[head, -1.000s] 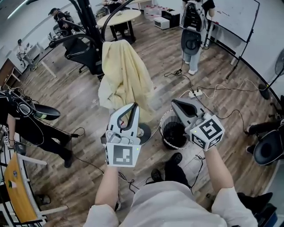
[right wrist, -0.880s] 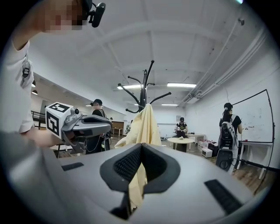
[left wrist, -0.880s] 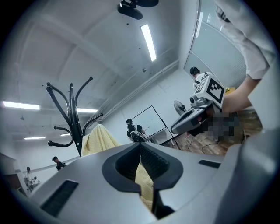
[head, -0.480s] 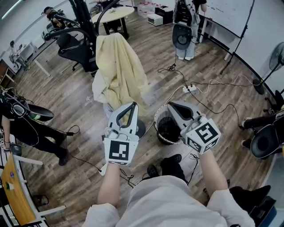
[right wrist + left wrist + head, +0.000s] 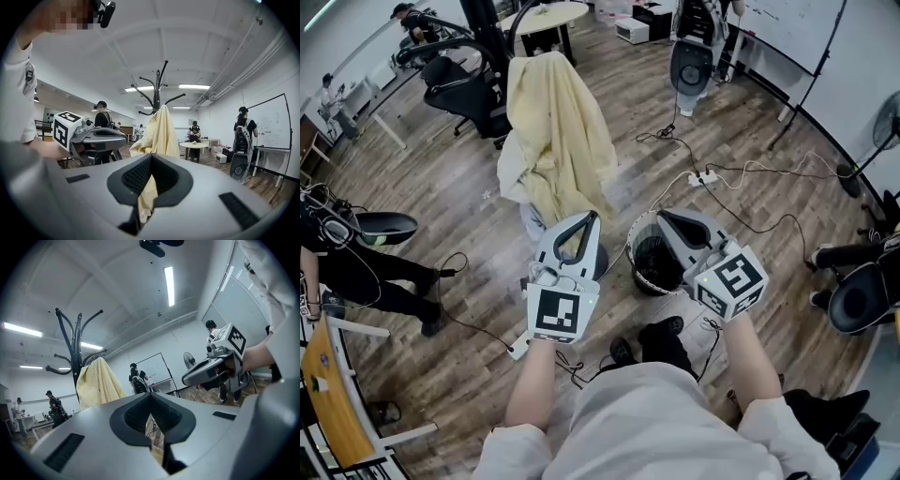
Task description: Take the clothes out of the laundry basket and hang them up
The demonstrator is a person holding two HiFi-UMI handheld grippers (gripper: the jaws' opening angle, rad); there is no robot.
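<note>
A pale yellow cloth [image 5: 558, 122] hangs draped over a black coat rack [image 5: 483, 19], down to the wooden floor. A black mesh laundry basket [image 5: 636, 253] stands on the floor to the right of the cloth's lower end; its inside looks dark. My left gripper [image 5: 591, 217] is held level near the cloth's hem, shut with nothing in it. My right gripper [image 5: 664, 217] hovers over the basket and partly hides it, also shut and empty. In the right gripper view, the cloth [image 5: 159, 131] and the rack [image 5: 158, 86] are straight ahead. The left gripper view has the cloth [image 5: 96, 383] at its left.
A power strip with cables [image 5: 705, 176] lies on the floor beyond the basket. Office chairs [image 5: 459, 84] stand behind the rack, near a round table [image 5: 546, 14]. A person with a backpack [image 5: 694, 56] stands at the back. A seated person's legs [image 5: 366, 272] are at the left.
Both grippers have dipped slightly and the left one has rolled a little. Both stay shut. The cloth hangs on the rack as before.
</note>
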